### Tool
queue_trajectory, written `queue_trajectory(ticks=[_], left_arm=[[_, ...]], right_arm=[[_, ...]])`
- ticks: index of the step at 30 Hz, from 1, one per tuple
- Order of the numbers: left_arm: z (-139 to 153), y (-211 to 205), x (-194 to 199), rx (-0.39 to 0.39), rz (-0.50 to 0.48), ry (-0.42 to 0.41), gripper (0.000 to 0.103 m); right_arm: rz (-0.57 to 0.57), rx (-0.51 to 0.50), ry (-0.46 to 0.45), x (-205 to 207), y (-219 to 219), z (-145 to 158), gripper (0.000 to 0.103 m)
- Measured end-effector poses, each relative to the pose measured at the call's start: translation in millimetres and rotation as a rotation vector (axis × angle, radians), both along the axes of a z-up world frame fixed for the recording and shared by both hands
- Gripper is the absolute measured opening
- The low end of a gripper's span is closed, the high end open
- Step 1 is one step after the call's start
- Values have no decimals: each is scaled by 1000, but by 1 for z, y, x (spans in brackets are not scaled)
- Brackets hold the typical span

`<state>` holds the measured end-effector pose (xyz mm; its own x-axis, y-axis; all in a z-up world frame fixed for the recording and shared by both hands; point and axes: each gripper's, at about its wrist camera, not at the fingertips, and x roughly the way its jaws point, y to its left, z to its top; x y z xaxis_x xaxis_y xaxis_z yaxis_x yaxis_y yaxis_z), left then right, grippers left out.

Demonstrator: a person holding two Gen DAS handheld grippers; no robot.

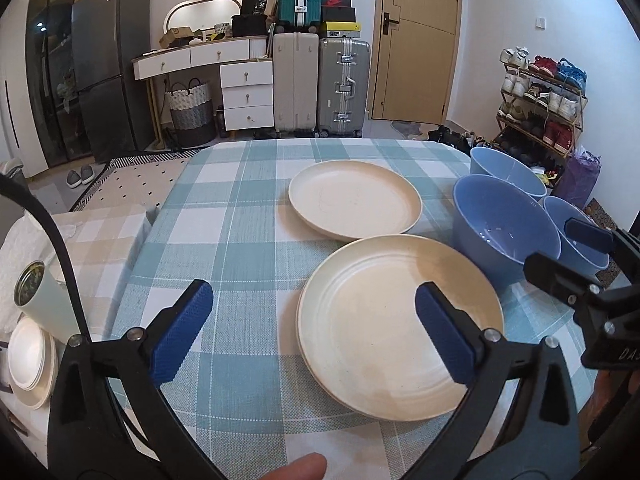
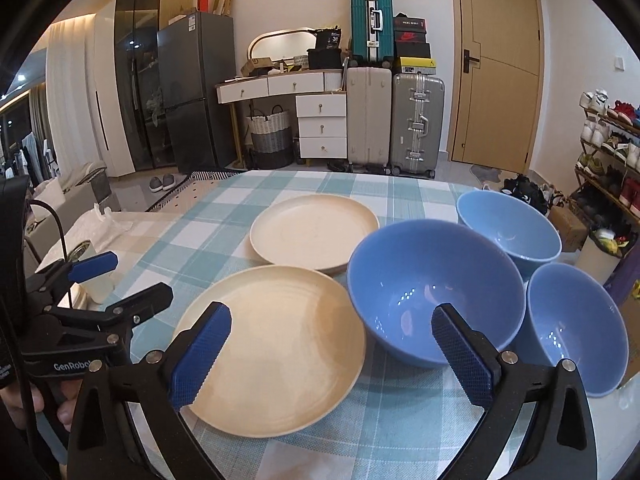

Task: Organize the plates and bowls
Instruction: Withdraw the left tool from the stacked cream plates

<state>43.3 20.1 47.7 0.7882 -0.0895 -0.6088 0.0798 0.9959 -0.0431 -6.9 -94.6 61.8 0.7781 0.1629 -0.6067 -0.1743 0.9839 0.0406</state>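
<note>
Both grippers spread wide and empty over the table, nothing picked up yet

My left gripper [image 1: 314,330] has its pads released, nothing between them, hanging above the near plate [image 1: 400,320]; my right gripper [image 2: 332,354] is likewise wide and empty, straddling the gap between that plate [image 2: 272,344] and the big bowl [image 2: 434,290]. Far plate [image 1: 354,200] lies just behind the near one, rims about touching. Two smaller bowls [image 2: 508,232] [image 2: 576,328] sit right of the big one, all three close together on the checked cloth [image 1: 224,240]. I'd call this the start of a stacking step: plates and bowls all separate. Next move, I judge, needs one gripper dropped to a rim, pads closed on the edge, then lifted onto its mate; thin plate rims sit flat, so slipping under looks fiddly
</note>
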Motion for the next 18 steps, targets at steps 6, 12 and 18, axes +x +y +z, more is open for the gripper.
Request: queue_trajectory(ticks=[6, 12, 18], left_arm=[[16, -3, 1, 4, 10, -7, 101], [26, -3, 8, -13, 16, 4, 101], [30, 1, 19, -33, 27, 27, 101]], right_arm=[[25, -20, -27, 7, -1, 26, 102], [43, -21, -34, 19, 0, 46, 102], [57, -15, -25, 29, 2, 60, 102]])
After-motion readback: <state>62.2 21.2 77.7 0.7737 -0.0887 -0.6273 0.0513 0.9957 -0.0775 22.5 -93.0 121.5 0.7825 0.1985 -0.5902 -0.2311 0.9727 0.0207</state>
